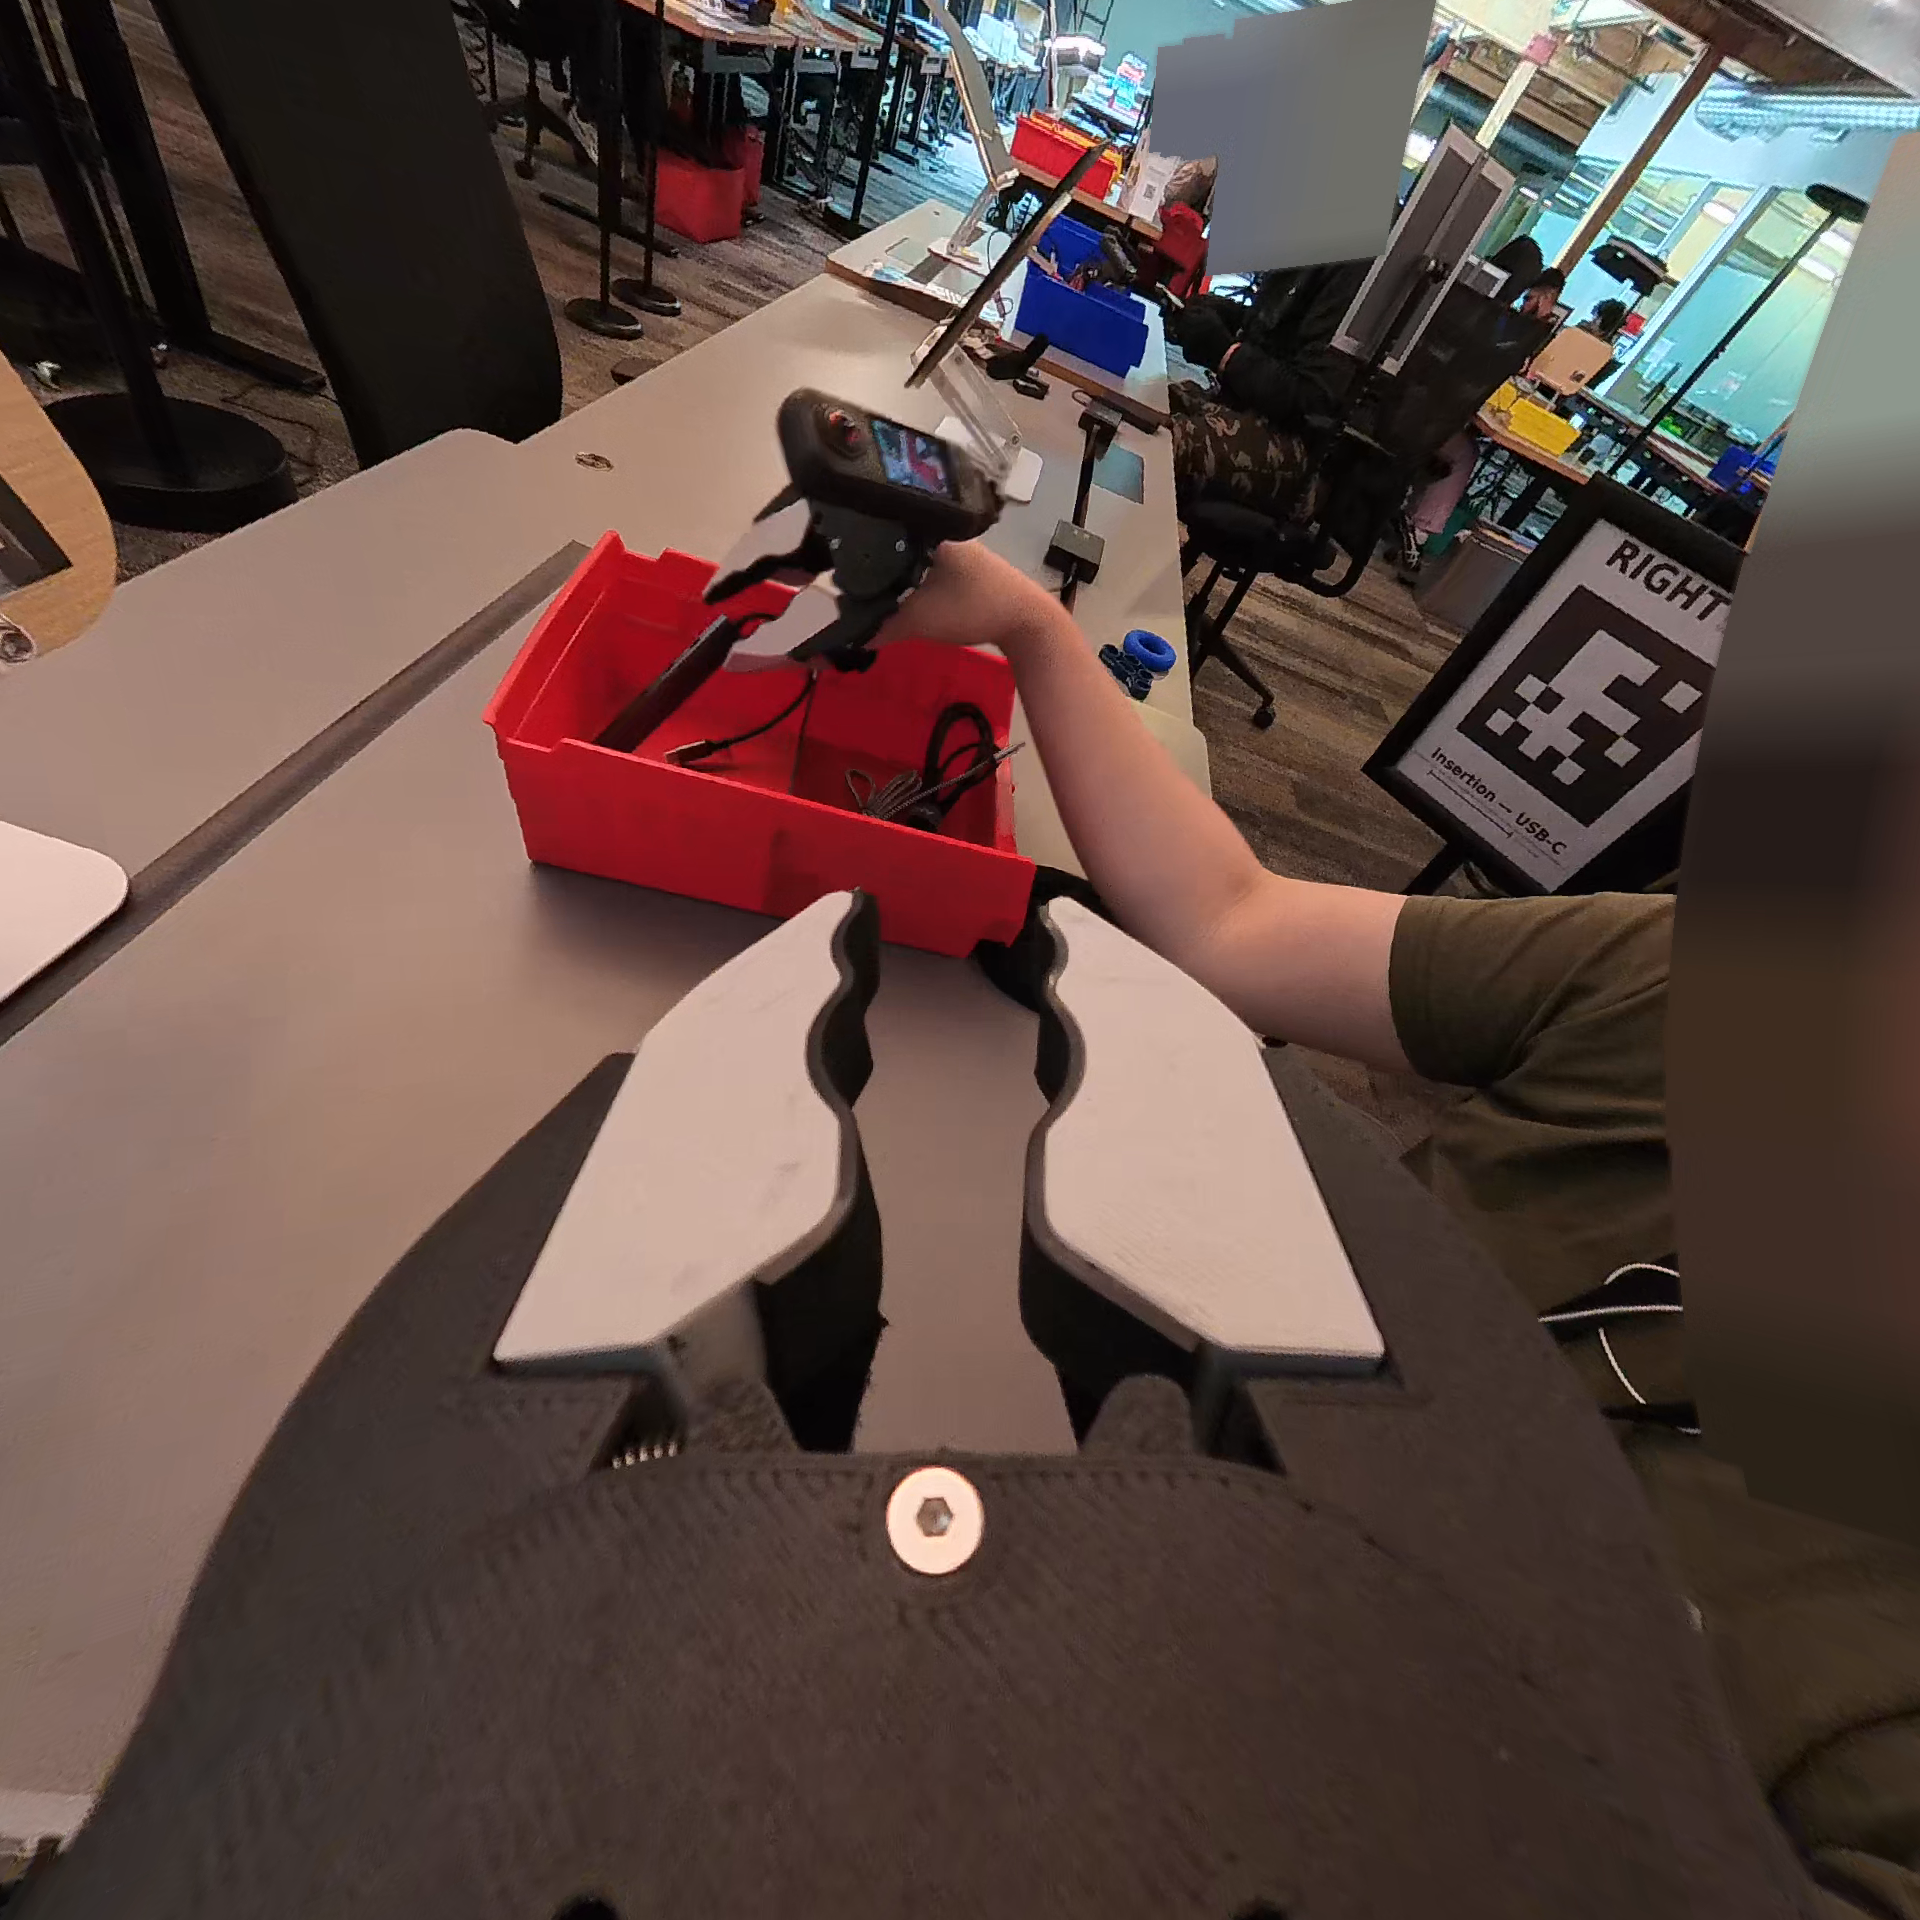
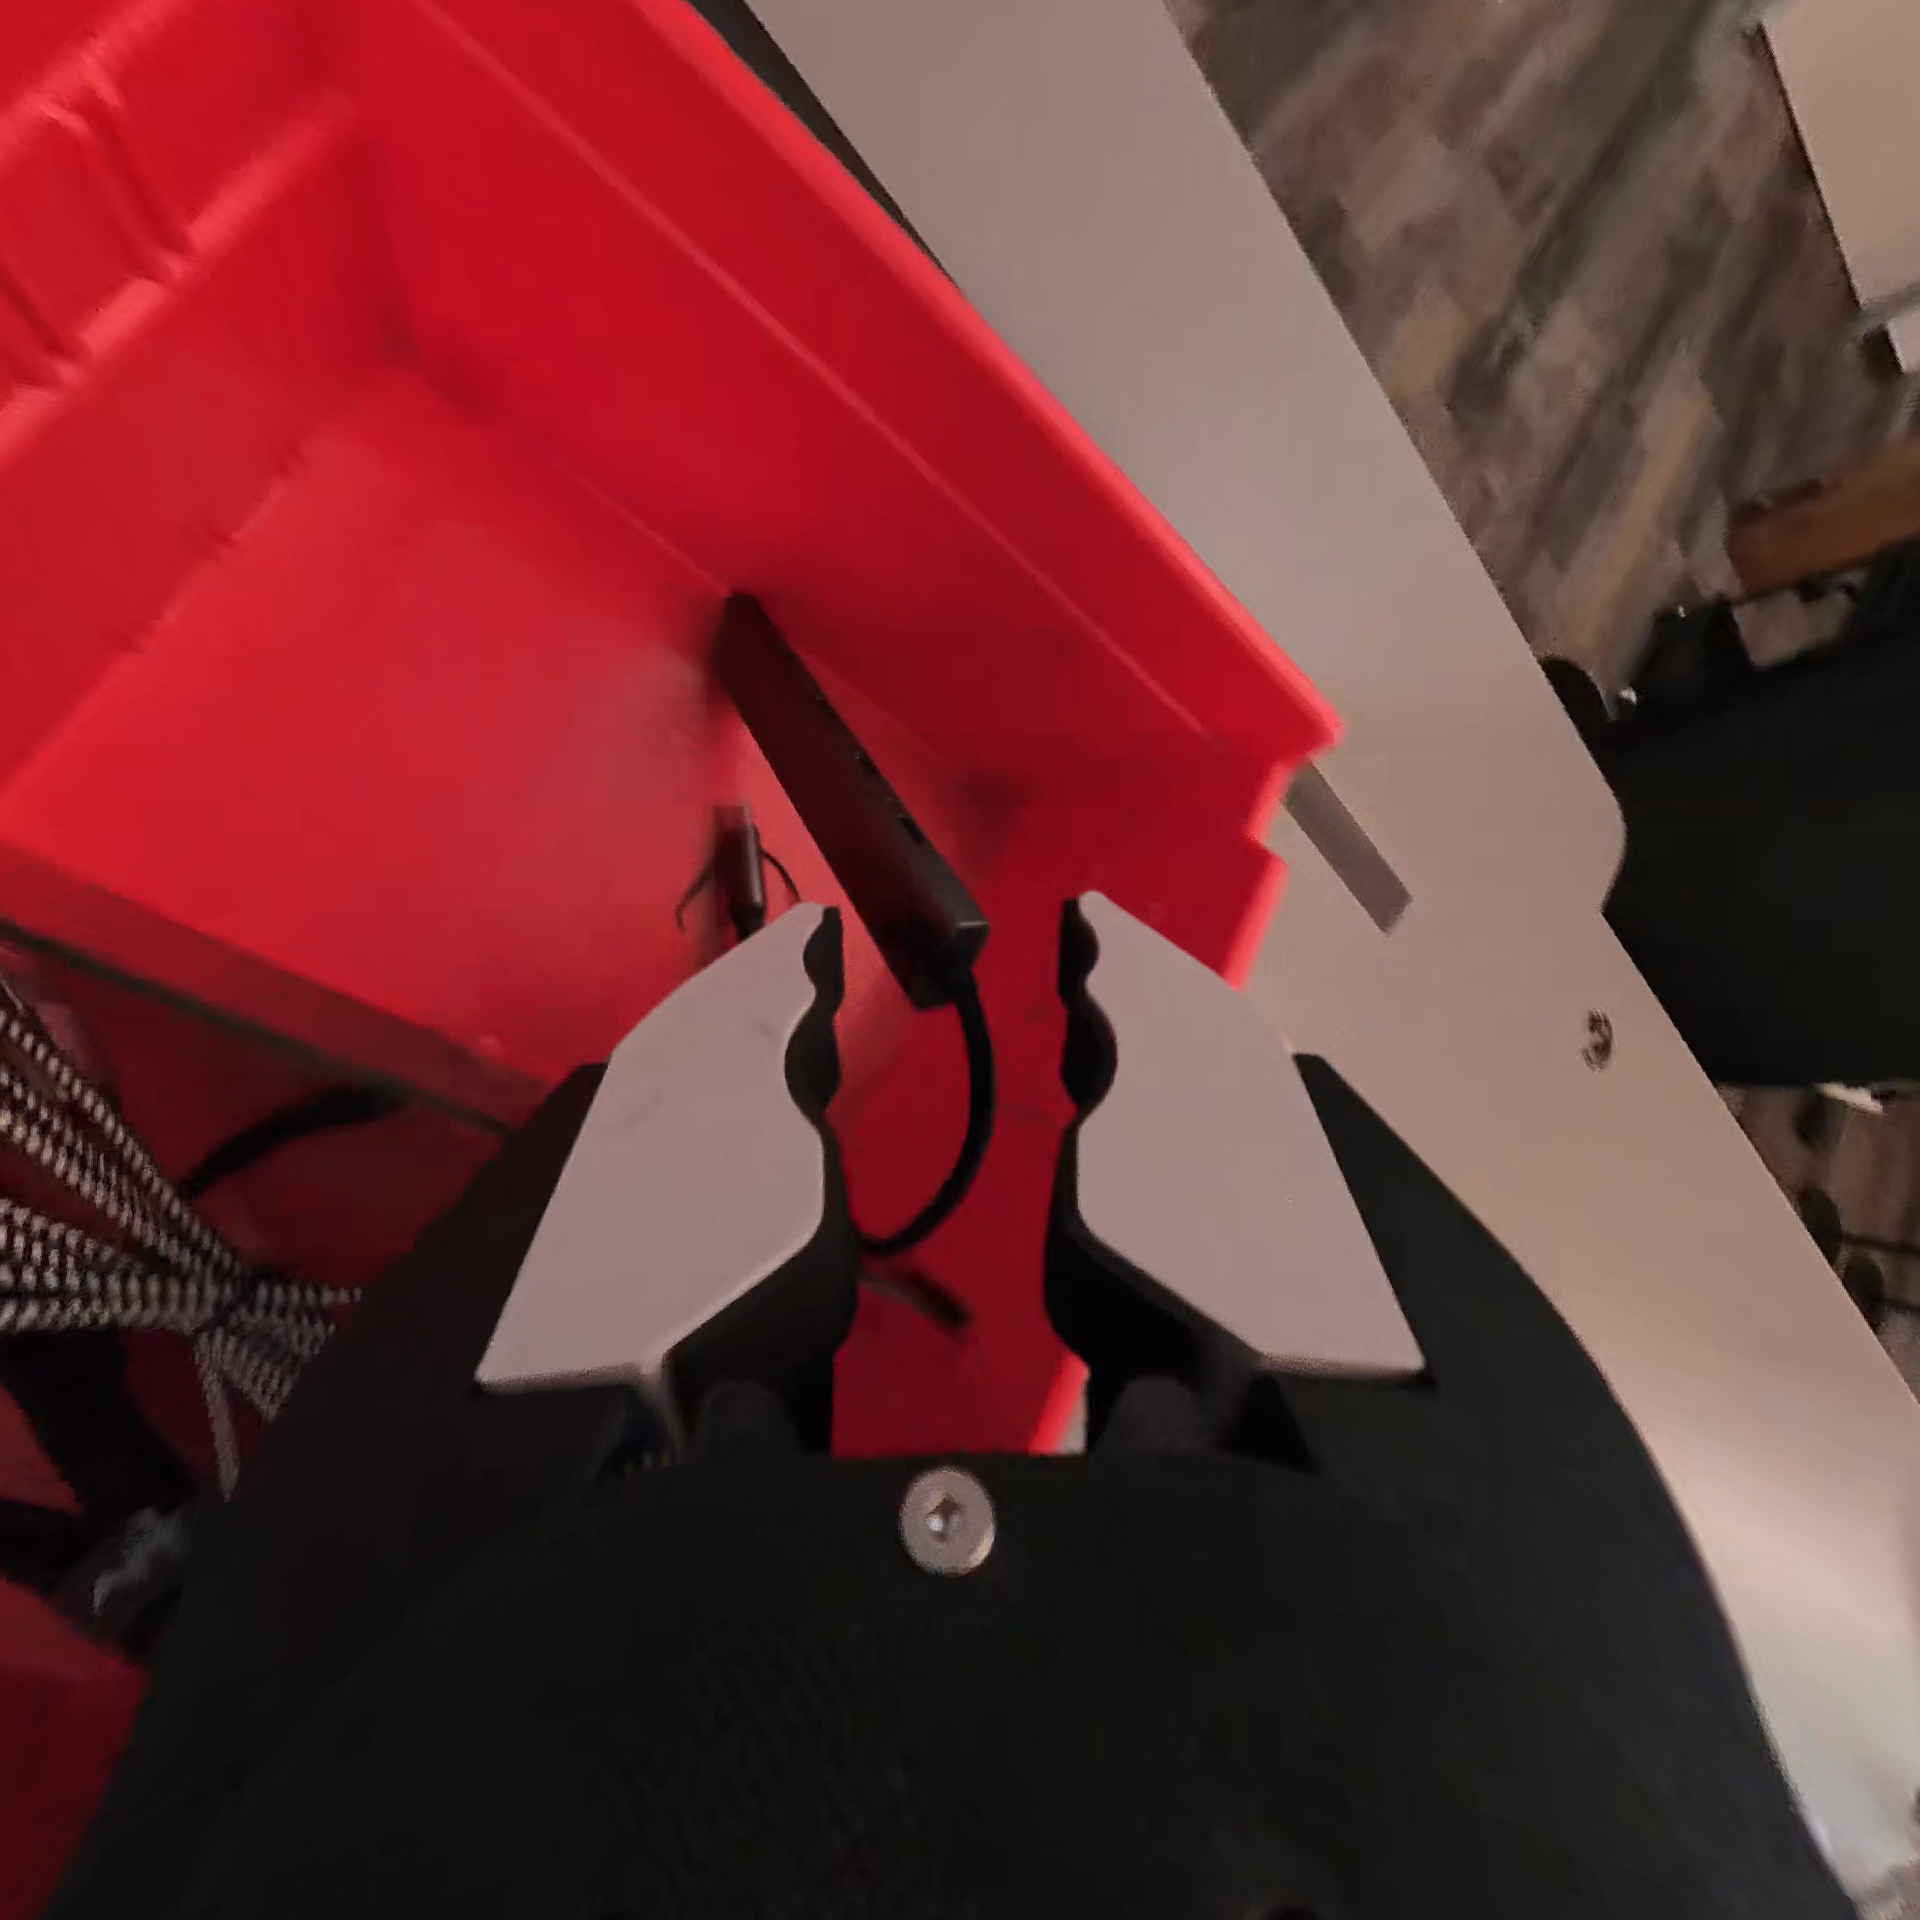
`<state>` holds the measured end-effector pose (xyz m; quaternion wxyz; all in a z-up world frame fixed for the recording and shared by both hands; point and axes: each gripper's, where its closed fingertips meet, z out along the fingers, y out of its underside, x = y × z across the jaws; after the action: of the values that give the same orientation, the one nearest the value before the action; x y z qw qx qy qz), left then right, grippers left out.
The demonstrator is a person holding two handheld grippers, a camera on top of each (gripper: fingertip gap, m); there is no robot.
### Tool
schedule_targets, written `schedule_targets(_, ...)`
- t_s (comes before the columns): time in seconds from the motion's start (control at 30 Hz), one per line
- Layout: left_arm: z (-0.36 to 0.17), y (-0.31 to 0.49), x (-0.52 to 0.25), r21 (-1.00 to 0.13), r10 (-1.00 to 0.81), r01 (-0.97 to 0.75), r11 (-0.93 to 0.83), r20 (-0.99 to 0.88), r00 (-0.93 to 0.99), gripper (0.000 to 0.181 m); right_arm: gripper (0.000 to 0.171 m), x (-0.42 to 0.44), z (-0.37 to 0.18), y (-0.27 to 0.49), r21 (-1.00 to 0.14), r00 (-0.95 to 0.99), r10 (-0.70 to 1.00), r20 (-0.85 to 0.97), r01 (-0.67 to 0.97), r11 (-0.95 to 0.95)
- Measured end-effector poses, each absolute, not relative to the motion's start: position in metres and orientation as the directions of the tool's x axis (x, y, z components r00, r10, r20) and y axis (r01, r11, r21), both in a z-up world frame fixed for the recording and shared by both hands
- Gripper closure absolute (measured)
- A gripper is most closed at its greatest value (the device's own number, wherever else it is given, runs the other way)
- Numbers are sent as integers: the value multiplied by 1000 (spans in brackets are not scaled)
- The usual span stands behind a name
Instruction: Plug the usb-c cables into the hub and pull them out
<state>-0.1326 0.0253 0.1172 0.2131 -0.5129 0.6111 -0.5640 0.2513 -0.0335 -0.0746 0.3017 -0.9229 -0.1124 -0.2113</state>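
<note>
A red bin (image 1: 665, 821) stands on the grey table. A slim black hub (image 1: 665, 691) leans in its left compartment, its short cable (image 1: 743, 732) trailing on the floor. Braided usb-c cables (image 1: 925, 779) lie coiled in the right compartment. My right gripper (image 1: 764, 613) hovers open over the bin, tilted down toward the hub. In the right wrist view the gripper (image 2: 951, 914) is open and empty, with the hub's near end (image 2: 862, 821) just beyond the fingertips and the braided cables (image 2: 114, 1236) at the left. My left gripper (image 1: 956, 914) is open and empty above the table, short of the bin.
The grey table (image 1: 312, 1039) runs left and far back. A white pad's corner (image 1: 42, 904) lies at the left edge. A blue ring-shaped object (image 1: 1143, 655) sits behind the bin. A framed marker sign (image 1: 1558, 717) stands right of the table, and a person's arm (image 1: 1195, 862) reaches across. My hands' fingertips stand some 45 centimeters from each other.
</note>
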Motion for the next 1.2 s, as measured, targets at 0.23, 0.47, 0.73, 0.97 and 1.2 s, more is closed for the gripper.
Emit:
schedule_targets(0.23, 128, 34, -144, -921, -875, -344, -183, 312, -369, 155, 126, 286, -57, -101, -628, 946, -268, 184, -97, -772)
schedule_targets(0.47, 137, 41, -156, -930, -881, -309, -198, 307, -361, 155, 165, 273, -89, -109, -512, 893, -374, -252, -450, -731)
schedule_targets(0.73, 143, 65, -179, -937, -913, -278, -210, 290, -288, 156, 163, 295, -89, -133, -484, 758, -546, -356, -649, -586)
schedule_targets(0.97, 112, 142, -233, -875, -929, -319, -365, 365, 61, 155, 163, 306, -88, -150, -499, 733, -588, -341, -672, -548)
schedule_targets(1.2, 59, 234, -270, -770, -785, -223, -598, 507, 356, 153, 165, 312, -88, -139, -548, 777, -571, -264, -608, -574)
